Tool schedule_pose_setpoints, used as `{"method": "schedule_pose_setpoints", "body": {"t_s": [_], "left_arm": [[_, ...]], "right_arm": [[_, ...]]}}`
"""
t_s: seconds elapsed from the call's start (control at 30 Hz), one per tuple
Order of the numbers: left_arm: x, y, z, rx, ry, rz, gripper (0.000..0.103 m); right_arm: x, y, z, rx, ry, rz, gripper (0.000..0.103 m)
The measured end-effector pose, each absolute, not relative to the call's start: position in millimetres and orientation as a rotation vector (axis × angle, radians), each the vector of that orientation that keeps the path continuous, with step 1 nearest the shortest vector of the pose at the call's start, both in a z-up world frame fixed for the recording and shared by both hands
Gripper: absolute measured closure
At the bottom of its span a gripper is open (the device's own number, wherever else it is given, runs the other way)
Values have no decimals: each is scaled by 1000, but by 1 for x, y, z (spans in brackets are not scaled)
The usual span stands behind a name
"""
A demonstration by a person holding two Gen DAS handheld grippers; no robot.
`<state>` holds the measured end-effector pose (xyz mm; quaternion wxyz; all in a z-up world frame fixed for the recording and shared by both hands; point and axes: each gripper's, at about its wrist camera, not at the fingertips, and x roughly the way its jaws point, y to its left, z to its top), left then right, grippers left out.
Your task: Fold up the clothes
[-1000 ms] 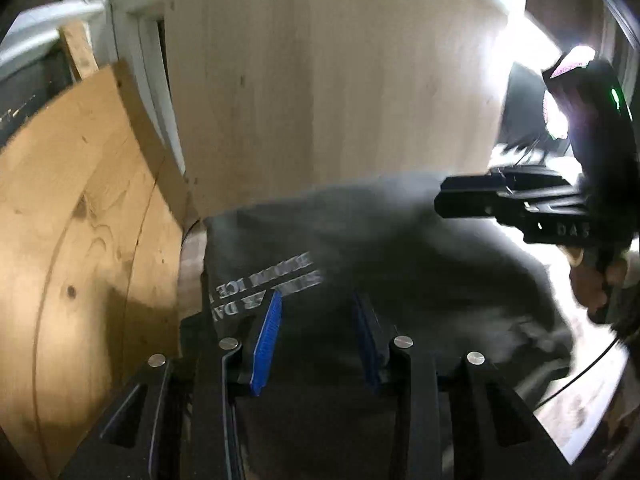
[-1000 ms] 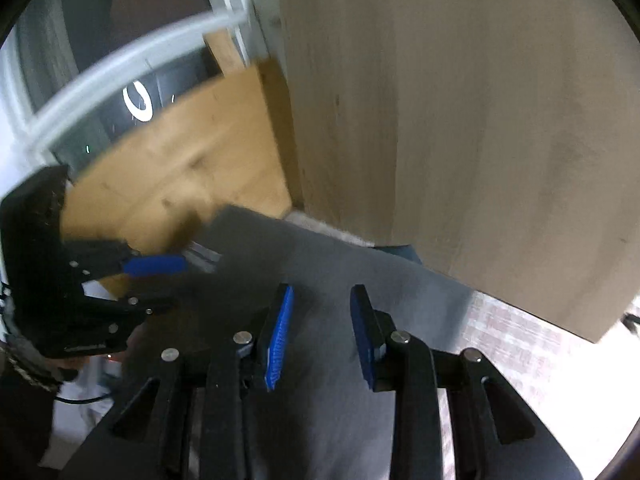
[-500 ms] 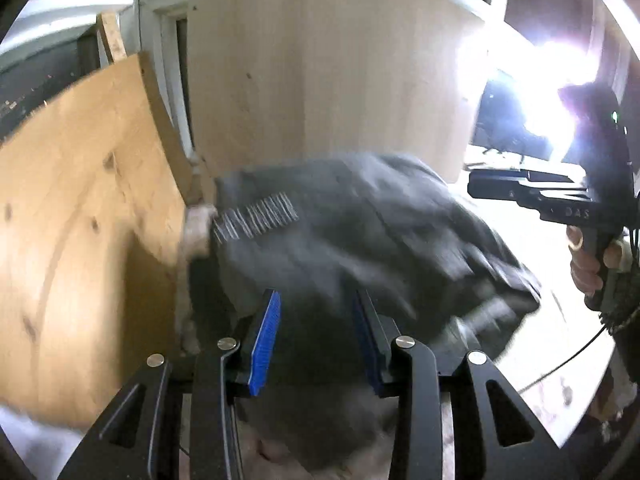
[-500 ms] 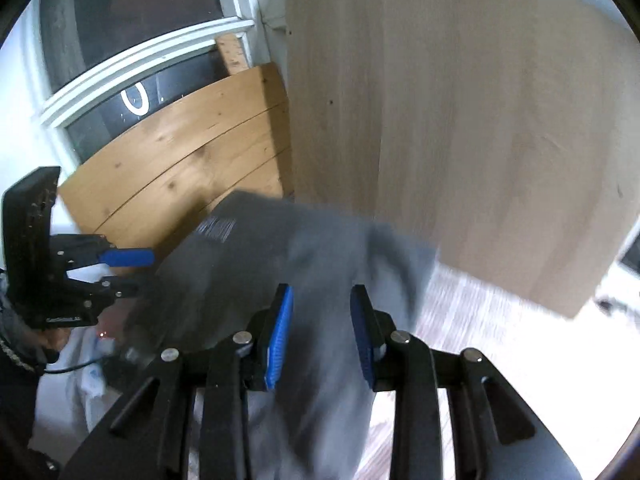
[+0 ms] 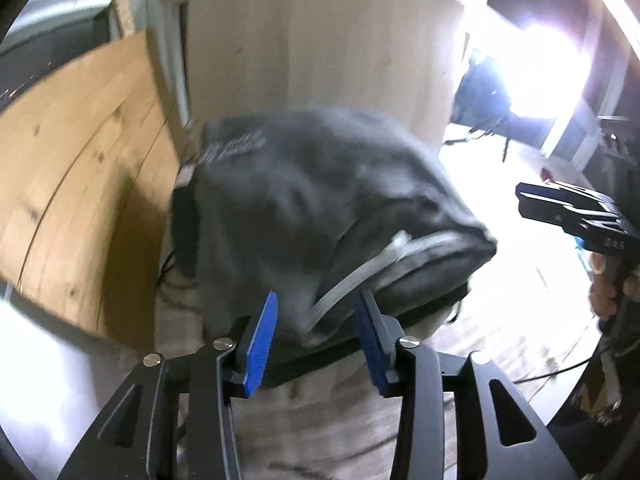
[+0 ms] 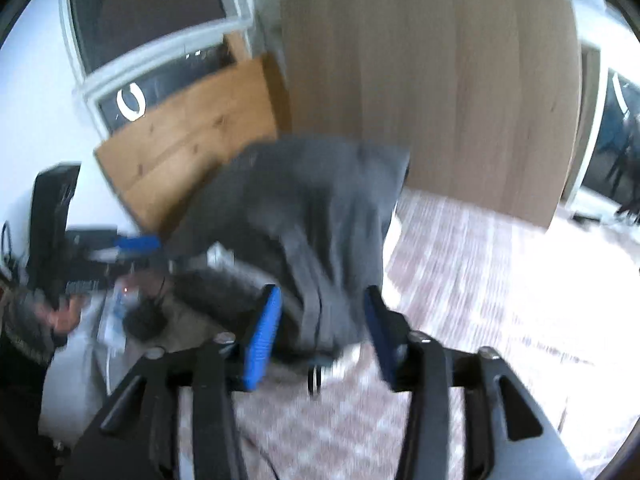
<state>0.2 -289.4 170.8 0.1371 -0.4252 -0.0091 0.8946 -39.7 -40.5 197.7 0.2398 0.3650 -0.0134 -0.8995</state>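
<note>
A dark grey garment (image 5: 312,204) with pale lettering lies bunched in a mound on the floor; it also shows in the right wrist view (image 6: 304,220). A pale band runs along its near edge (image 5: 360,276). My left gripper (image 5: 316,340) is open, its blue pads apart just in front of the near edge, holding nothing. My right gripper (image 6: 320,336) is open, pads either side of the mound's near end, not closed on it. The right gripper also shows at the right of the left view (image 5: 572,216), the left gripper at the left of the right view (image 6: 120,248).
A pale wood panel (image 5: 340,52) stands behind the garment, and an orange pine board (image 5: 76,184) leans at the left. Patterned floor (image 6: 480,280) lies to the right. Cables and small items (image 6: 132,308) lie by the left hand. Bright glare (image 5: 532,60) is at the far right.
The garment has dropped from spread and lifted into a bunched mound on the floor. Both grippers have pulled back from it with pads apart. Frames are motion-blurred.
</note>
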Motion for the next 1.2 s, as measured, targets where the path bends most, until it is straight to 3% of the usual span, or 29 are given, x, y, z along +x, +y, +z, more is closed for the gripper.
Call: {"method": "schedule_pose_setpoints", "body": {"t_s": [0.13,0.27,0.4,0.5,0.6,0.9,0.97,1.2], "left_arm": [[-21,-269,169,-1190,6,2589,56],[-35,-258,132,-1311,80,2564,56],[-1,-273,127,-1350,-38,2595,49],[31,-274,127,-1365,-84,2590,36],[52,-269,123,-1409,-106,2566,35],[85,-246,145,-1472,-223,2653,34],[94,-243,150,-1450,-251,2688,28],[136,-208,161,-1495,-280,2786,28]], "right_arm": [[-66,-59,197,940,-121,-2470,49],[-67,-83,166,1064,23,-2483,49],[-30,-90,142,1175,210,-2448,49],[11,-63,139,1262,109,-2406,48],[35,-34,135,1354,18,-2416,48],[67,10,142,1423,-9,-2505,48],[74,15,145,1404,5,-2491,48],[110,39,146,1336,95,-2453,48]]}}
